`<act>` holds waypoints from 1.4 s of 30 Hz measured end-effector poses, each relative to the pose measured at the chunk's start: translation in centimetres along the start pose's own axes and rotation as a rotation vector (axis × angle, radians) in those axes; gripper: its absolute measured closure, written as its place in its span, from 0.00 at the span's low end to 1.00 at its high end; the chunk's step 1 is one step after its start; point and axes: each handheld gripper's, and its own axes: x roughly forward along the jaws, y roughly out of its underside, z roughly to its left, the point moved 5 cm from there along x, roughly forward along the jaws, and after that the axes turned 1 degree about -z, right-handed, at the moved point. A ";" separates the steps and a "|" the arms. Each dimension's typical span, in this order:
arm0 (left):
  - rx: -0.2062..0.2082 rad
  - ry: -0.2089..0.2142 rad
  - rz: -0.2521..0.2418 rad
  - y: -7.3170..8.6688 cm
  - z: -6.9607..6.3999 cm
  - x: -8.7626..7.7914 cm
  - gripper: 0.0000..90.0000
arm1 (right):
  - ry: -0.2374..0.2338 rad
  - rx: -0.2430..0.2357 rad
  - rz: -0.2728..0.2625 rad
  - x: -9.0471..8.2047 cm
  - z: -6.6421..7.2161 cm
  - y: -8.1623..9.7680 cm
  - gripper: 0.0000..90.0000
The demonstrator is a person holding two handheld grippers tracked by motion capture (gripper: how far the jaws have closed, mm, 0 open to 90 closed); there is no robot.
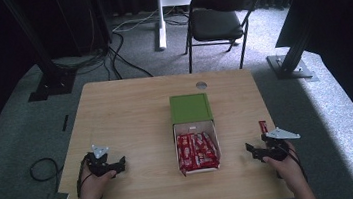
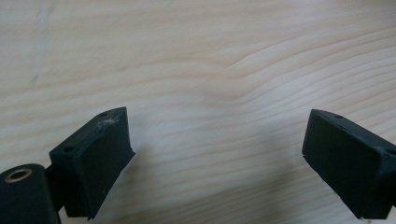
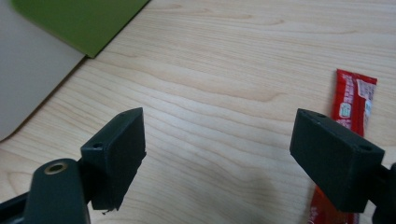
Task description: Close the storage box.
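Red sachet lies flat on the table near the right edge, just beside the right gripper, and no pad touches it.

Going from the left: the left gripper sits near the front left corner, held in a hand that comes in over the front edge. Its jaws stand wide apart in the left gripper view, with bare wood grain between them and nothing grasped.

At the middle of the table is a box. Its green sleeve lies toward the far edge, and the white tray is pulled out of it toward the front edge. The tray is packed with more red sachets lying side by side.

Further right, the right gripper rests near the front right corner, held in the other hand, with its jaws pointing toward the box. In the right gripper view its jaws are spread wide and hold nothing; between them is only wood. The loose sachet lies lengthwise just outside the right-hand jaw, its lower end hidden behind that jaw. A corner of the green sleeve and the pale side of the tray appear at the upper left of that view, well apart from the jaws.
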 end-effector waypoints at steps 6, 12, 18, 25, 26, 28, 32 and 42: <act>0.033 0.067 -0.030 -0.9 -2.1 -0.3 0.10 | -0.020 0.004 -0.009 0.0 0.4 -0.3 0.20; 0.080 0.115 -0.057 -1.8 -4.1 -1.1 0.10 | -0.031 0.007 -0.018 -0.3 0.8 -0.5 0.20; 0.115 0.192 -0.095 -2.8 -6.2 -2.1 0.10 | -0.060 0.002 -0.033 -0.6 1.6 -1.0 0.20; 0.152 0.265 -0.137 -4.1 -8.5 -3.3 0.10 | -0.124 -0.009 -0.058 -1.3 3.6 -2.3 0.20; 0.156 0.271 -0.141 -4.1 -8.7 -3.4 0.10 | -0.135 -0.014 -0.061 -1.4 4.0 -2.6 0.20; 0.165 0.284 -0.153 -4.4 -9.4 -3.9 0.10 | -0.153 -0.026 -0.068 -1.6 4.6 -3.1 0.20; 0.183 0.310 -0.181 -5.0 -10.6 -4.7 0.10 | -0.173 -0.035 -0.076 -1.9 5.4 -3.7 0.20; 0.219 0.373 -0.220 -6.1 -13.3 -5.3 0.10 | -0.238 -0.039 -0.104 -2.5 7.3 -5.0 0.20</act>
